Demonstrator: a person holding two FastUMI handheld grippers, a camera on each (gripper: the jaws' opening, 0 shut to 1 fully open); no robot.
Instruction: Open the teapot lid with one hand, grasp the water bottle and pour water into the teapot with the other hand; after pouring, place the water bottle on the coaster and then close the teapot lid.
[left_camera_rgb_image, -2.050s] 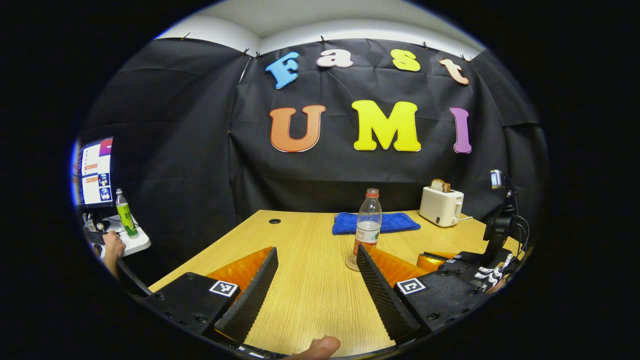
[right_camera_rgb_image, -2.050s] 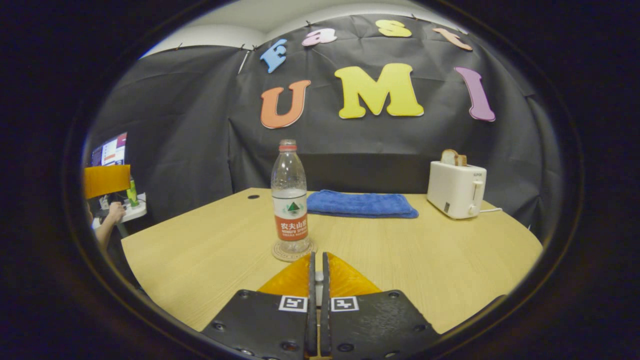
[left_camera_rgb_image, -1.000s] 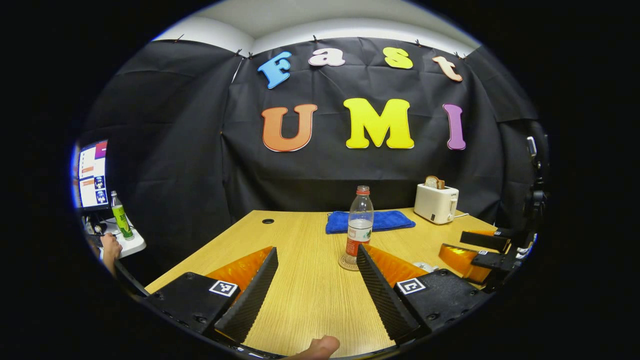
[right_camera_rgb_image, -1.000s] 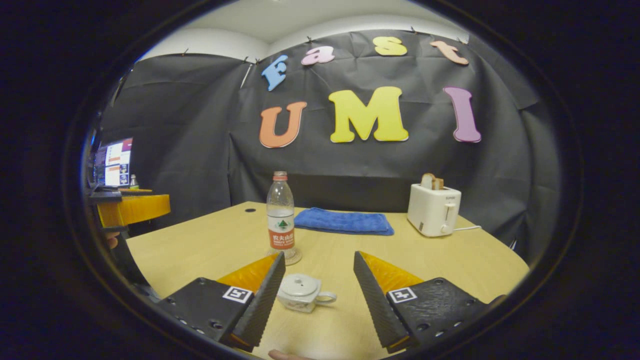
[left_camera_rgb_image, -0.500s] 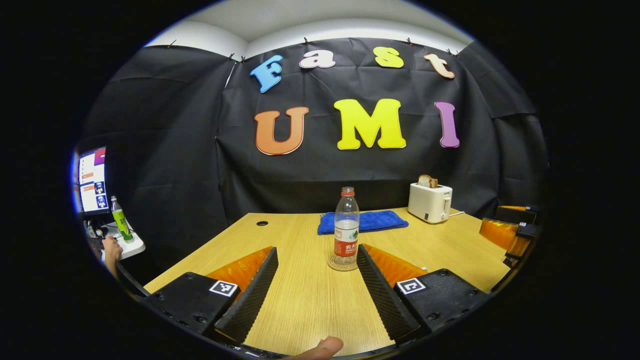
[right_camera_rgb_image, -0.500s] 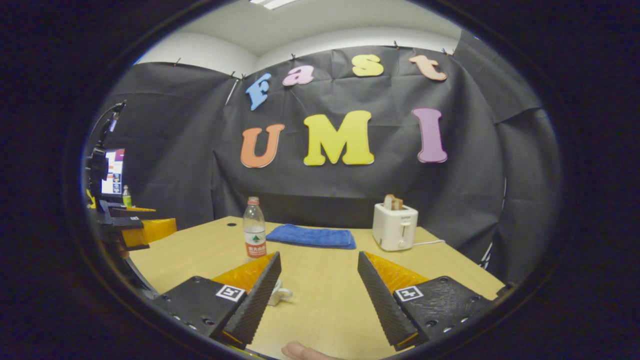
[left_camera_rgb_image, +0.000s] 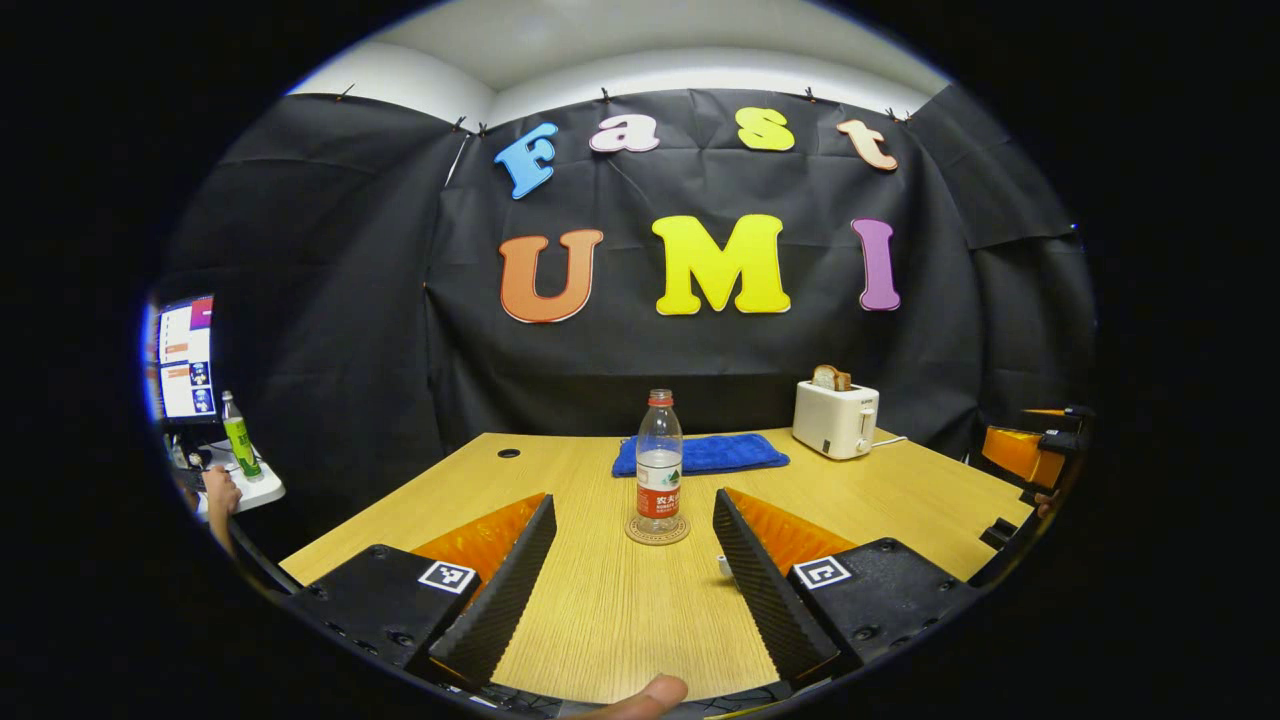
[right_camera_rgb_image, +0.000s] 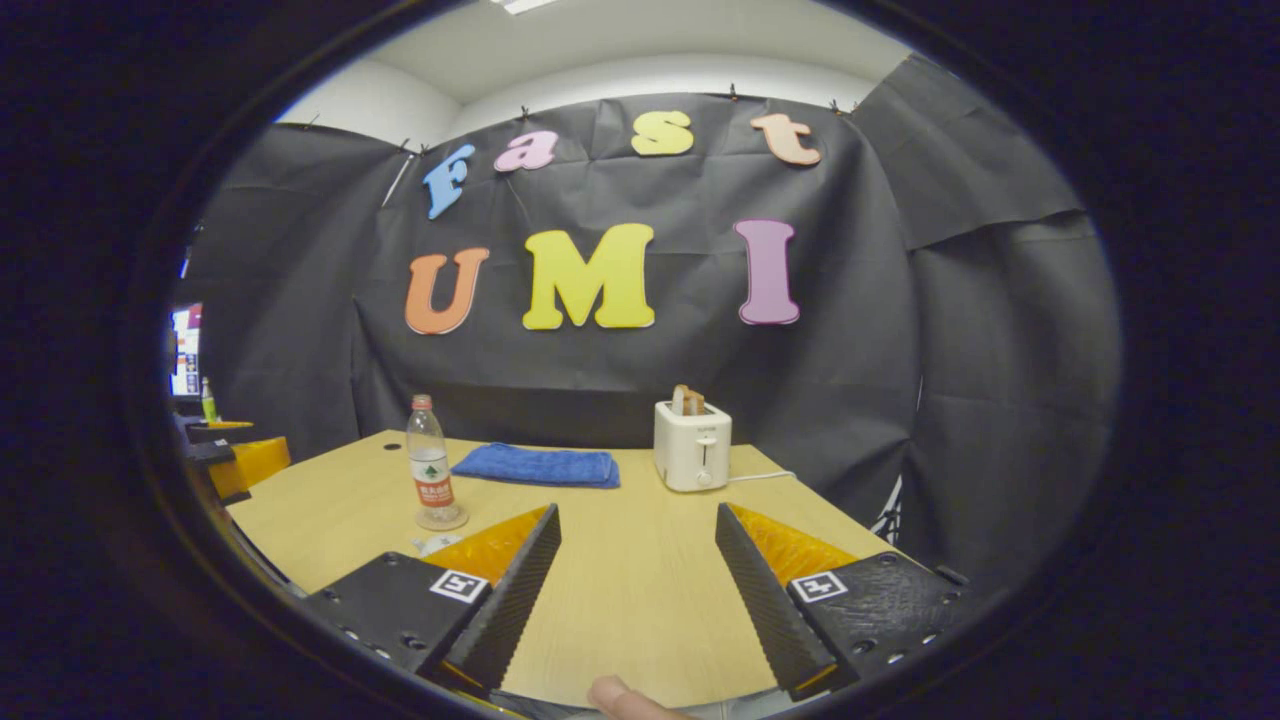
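A clear water bottle (left_camera_rgb_image: 658, 455) with a red cap and label stands upright on a round coaster (left_camera_rgb_image: 657, 531) mid-table. My left gripper (left_camera_rgb_image: 633, 500) is open and empty, held back from the bottle, which shows between its fingers. A small white bit of the teapot (left_camera_rgb_image: 722, 566) peeks out beside the left gripper's right finger. In the right gripper view the bottle (right_camera_rgb_image: 428, 462) and coaster (right_camera_rgb_image: 441, 522) sit at the left, and the teapot (right_camera_rgb_image: 430, 543) is mostly hidden behind a finger. My right gripper (right_camera_rgb_image: 637, 512) is open and empty over bare table.
A blue towel (left_camera_rgb_image: 700, 453) and a white toaster (left_camera_rgb_image: 836, 420) with bread stand at the back of the wooden table (left_camera_rgb_image: 620, 610). The right gripper (left_camera_rgb_image: 1030, 455) shows at the far right edge. A side desk with a monitor (left_camera_rgb_image: 184, 358) and a green bottle is off to the left.
The right gripper went from shut to open, with the lidded teapot between its fingers, then drew back and swung right. The left gripper pulled back a little, staying open.
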